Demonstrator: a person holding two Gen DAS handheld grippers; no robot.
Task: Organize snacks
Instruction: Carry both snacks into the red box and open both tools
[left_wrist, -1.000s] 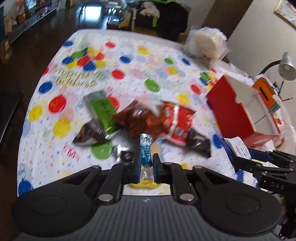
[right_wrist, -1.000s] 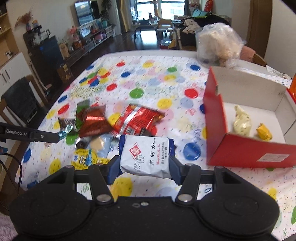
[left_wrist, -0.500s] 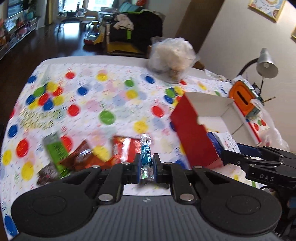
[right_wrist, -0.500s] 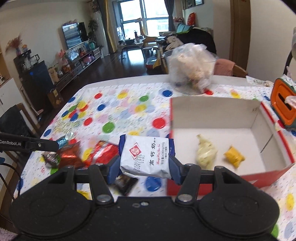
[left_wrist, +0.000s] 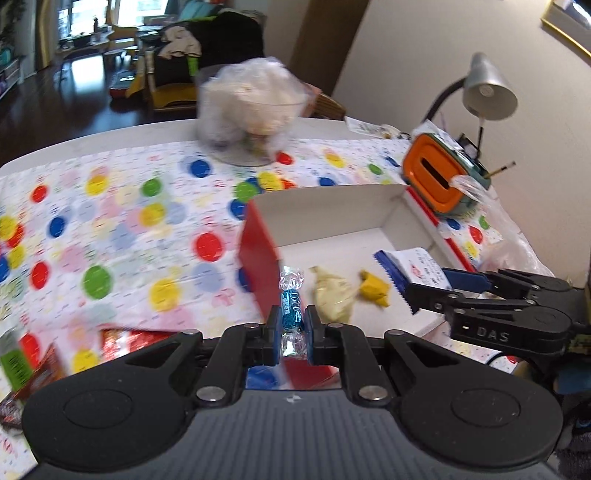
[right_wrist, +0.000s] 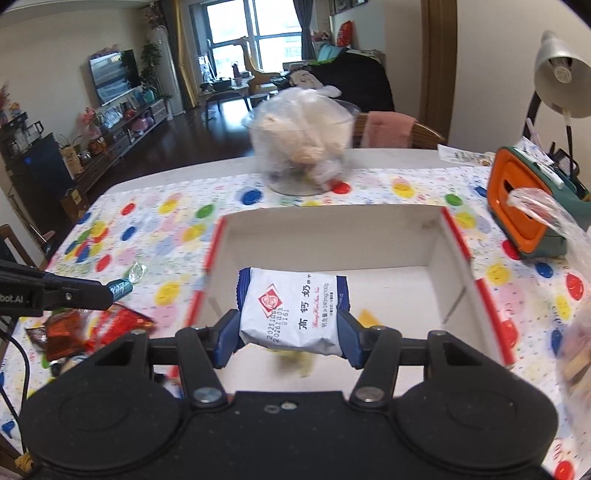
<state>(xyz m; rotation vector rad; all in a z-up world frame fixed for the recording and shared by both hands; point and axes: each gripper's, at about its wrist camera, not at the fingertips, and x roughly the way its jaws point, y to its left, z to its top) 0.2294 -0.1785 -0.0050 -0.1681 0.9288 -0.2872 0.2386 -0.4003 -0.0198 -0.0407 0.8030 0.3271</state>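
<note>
Left wrist view: a blue foil candy (left_wrist: 291, 314) with clear twisted ends stands upright at lower centre, pinched in the left gripper (left_wrist: 291, 334), whose jaws are nearly together, over the red box (left_wrist: 258, 254) wall. Right wrist view: a white-and-blue packet (right_wrist: 293, 312) at centre is clamped by the right gripper (right_wrist: 288, 338), jaws part open, tilted down above the box.

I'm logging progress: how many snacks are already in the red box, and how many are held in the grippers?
In the red box: 2, a pale wrapped snack and a yellow one
Held in the left gripper: 1, blue candy
Held in the right gripper: 1, white packet
Total: 4
</note>
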